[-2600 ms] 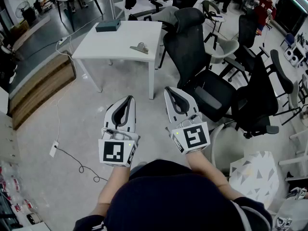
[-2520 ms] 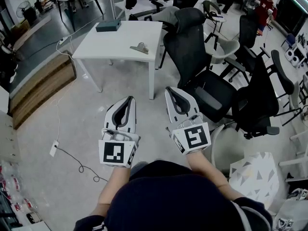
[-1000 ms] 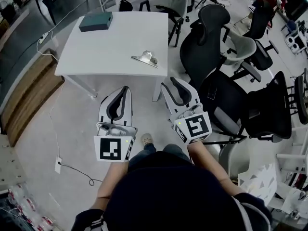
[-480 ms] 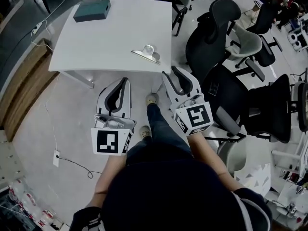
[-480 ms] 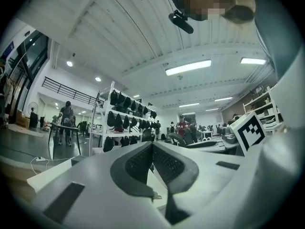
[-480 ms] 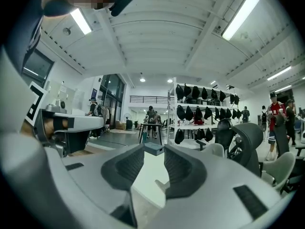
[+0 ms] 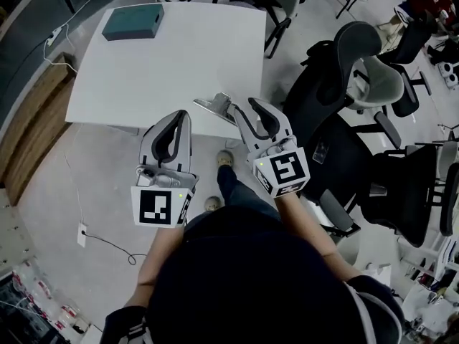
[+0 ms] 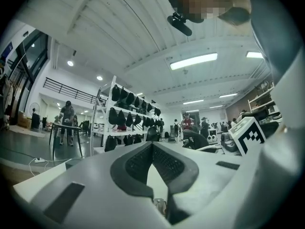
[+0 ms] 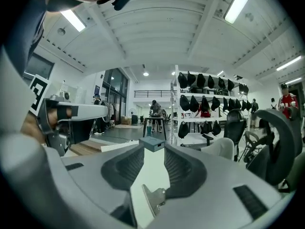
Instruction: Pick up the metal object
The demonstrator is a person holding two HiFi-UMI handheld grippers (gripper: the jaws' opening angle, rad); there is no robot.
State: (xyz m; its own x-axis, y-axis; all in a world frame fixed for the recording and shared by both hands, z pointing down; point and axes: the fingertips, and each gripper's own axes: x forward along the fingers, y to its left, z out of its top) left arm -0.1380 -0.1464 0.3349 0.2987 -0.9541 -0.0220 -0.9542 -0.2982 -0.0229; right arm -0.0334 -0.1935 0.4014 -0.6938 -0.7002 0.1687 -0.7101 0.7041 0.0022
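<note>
At the counter's [image 7: 143, 63] near edge, right gripper [image 7: 247, 112] fingers apart by the metal clip [image 7: 215, 107]; left gripper [image 7: 176, 120] fingers closed, empty.

I'm in a big open-plan office-cum-lab: pale grey floor [image 7: 57, 192], one white table [image 7: 143, 70], and black and grey swivel chairs [image 7: 337, 70] crowding my right. Ahead there's a tall rack [image 9: 205, 104] hung with dark gear, a person [image 8: 66, 116] at a high desk, and strip lights [image 9: 238, 4] on a white ribbed ceiling.
</note>
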